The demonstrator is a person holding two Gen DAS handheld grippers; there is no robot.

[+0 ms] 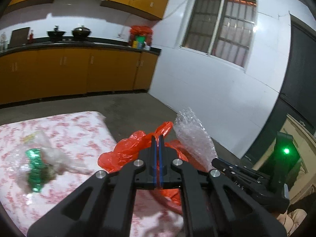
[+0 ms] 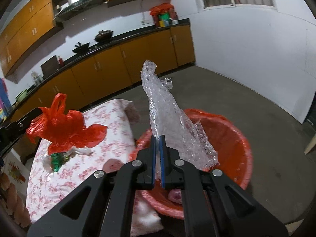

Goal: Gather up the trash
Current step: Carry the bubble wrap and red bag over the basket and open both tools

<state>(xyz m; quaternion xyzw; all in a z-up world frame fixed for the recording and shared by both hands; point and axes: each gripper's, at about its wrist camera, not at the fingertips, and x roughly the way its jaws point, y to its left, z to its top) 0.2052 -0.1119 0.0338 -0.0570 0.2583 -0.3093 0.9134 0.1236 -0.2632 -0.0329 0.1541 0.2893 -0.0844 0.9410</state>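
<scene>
My left gripper (image 1: 157,138) is shut on a crumpled red plastic bag (image 1: 126,150), held above the edge of the table with the floral cloth (image 1: 75,130). In the right wrist view that red bag (image 2: 63,126) hangs from the left gripper (image 2: 38,112) at the left. My right gripper (image 2: 157,138) is shut on a long strip of clear bubble wrap (image 2: 164,108), which stands up over a red basin (image 2: 233,138) beside the table. The left wrist view shows this bubble wrap (image 1: 191,136) and the right gripper (image 1: 214,161) at the right. A green wrapper with clear plastic (image 1: 35,164) lies on the cloth.
Orange kitchen cabinets under a dark counter (image 1: 79,45) run along the far wall, with two woks (image 1: 81,32) and a red bag of containers (image 1: 140,37) on top. A white wall with a barred window (image 1: 219,25) stands to the right. Grey floor (image 2: 246,90) surrounds the basin.
</scene>
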